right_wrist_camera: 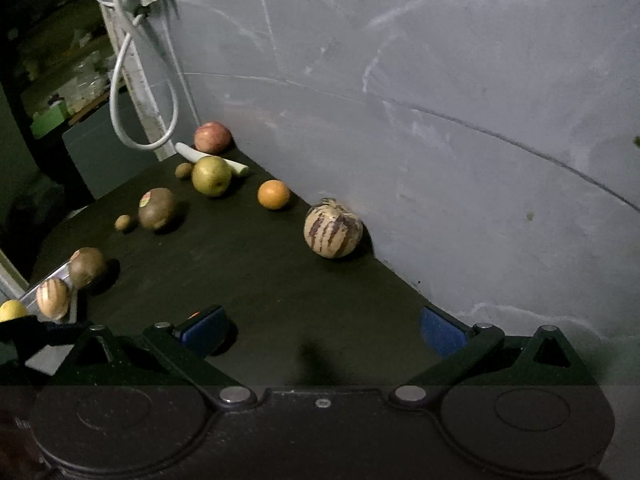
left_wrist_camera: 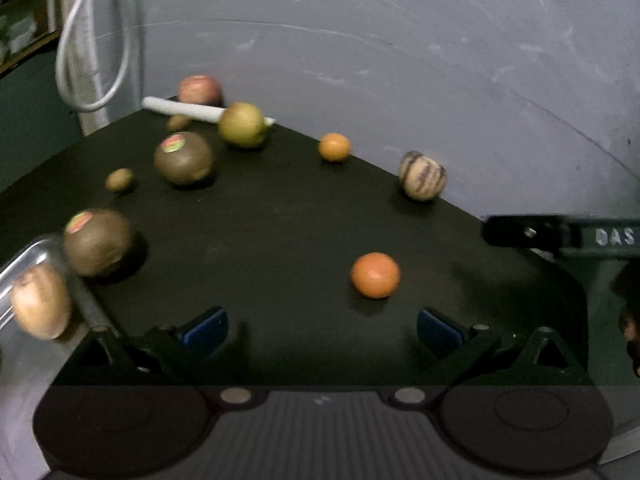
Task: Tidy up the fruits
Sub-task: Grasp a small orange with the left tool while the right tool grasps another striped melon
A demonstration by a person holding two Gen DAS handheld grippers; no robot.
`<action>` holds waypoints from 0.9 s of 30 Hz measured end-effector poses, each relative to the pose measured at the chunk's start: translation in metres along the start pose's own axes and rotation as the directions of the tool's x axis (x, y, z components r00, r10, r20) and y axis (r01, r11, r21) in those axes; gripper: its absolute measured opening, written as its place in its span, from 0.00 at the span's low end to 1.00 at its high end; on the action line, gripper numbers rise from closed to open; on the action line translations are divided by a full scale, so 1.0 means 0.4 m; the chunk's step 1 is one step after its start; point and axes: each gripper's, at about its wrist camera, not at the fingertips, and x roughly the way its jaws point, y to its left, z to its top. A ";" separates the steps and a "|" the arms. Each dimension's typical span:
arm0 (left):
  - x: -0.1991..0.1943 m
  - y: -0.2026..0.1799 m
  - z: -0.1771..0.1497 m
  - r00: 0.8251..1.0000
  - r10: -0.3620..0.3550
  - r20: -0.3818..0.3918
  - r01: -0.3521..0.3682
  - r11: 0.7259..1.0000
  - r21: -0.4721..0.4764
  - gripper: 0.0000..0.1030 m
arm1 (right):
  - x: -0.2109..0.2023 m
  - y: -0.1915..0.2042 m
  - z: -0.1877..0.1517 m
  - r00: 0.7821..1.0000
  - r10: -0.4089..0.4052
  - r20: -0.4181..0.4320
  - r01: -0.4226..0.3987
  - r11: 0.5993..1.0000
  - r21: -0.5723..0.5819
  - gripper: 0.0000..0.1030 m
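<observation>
Fruit lay scattered on a dark surface (left_wrist_camera: pixel 280 216); both claws were spread wide and empty.

Left claw (left_wrist_camera: pixel 322 330) stood fully open with nothing between its blue pads, an orange (left_wrist_camera: pixel 375 275) resting just ahead at 1 o'clock. A smaller orange (left_wrist_camera: pixel 334 146) and a striped melon (left_wrist_camera: pixel 422 176) sat farther off near the grey wall (left_wrist_camera: pixel 400 60), at 12 and 1 o'clock. Two brown stickered fruits (left_wrist_camera: pixel 183 158) lay toward 10 and 11 o'clock, with a yellow-green apple (left_wrist_camera: pixel 242 125) and a red apple (left_wrist_camera: pixel 199 89) beyond. A metal tray (left_wrist_camera: pixel 24 256) at 9 o'clock held a tan striped fruit (left_wrist_camera: pixel 39 306). Right claw (right_wrist_camera: pixel 322 330) was likewise wide open and empty, the striped melon at its 12 o'clock.
</observation>
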 end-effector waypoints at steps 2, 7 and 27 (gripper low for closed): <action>0.020 -0.022 0.009 1.000 0.004 0.001 -0.004 1.000 0.019 0.99 | 0.021 -0.003 0.010 1.000 -0.006 -0.007 0.006 1.000 0.011 0.99; 0.061 -0.045 0.029 1.000 0.031 -0.002 -0.031 0.999 0.032 0.99 | 0.072 -0.010 0.029 1.000 -0.001 -0.014 0.001 0.999 0.045 0.99; 0.115 -0.065 0.045 0.999 0.031 0.025 -0.032 0.999 0.031 0.73 | 0.219 -0.009 0.076 0.998 0.045 -0.042 -0.039 0.992 0.124 0.79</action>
